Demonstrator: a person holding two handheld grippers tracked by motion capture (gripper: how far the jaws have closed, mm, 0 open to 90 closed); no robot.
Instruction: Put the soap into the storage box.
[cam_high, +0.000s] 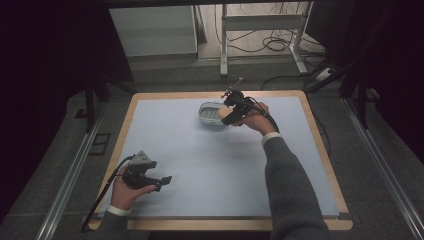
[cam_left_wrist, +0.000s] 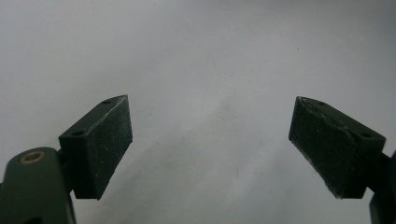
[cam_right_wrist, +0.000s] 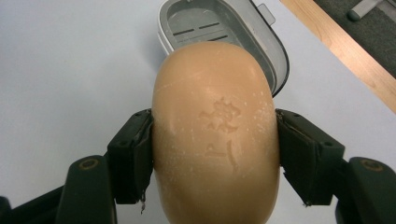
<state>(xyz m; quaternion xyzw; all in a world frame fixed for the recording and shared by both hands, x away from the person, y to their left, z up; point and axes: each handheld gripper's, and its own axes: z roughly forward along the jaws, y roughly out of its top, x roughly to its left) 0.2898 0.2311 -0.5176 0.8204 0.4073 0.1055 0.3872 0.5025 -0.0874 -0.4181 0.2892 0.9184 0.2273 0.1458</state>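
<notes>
Nearest to the person, the left gripper (cam_high: 161, 183) rests low over the pale blue mat (cam_high: 200, 165) at the near left of the bench (cam_high: 320, 145), held in the left hand (cam_high: 127, 192). In the left gripper view its two black jaws stand wide apart with only bare mat between them; they hold and touch nothing.

Farther out, past the middle of the mat, the right gripper (cam_right_wrist: 212, 149) is clamped on a bar of soap (cam_right_wrist: 215, 140). The soap is a smooth, rounded oval of tan-orange colour, with a faint embossed mark stamped into its upper face and a few pale flecks along its edges. The black pads press on its two long sides, and the bar stands out beyond the fingertips at both ends.

Just beyond the soap lies a grey soap dish (cam_right_wrist: 224, 32) with a white rim and a slotted floor, sitting on the mat toward the far edge of the bench. From the high view the soap (cam_high: 228, 117) hangs at the dish's (cam_high: 210, 113) right rim, carried by the right hand (cam_high: 255, 119).
</notes>
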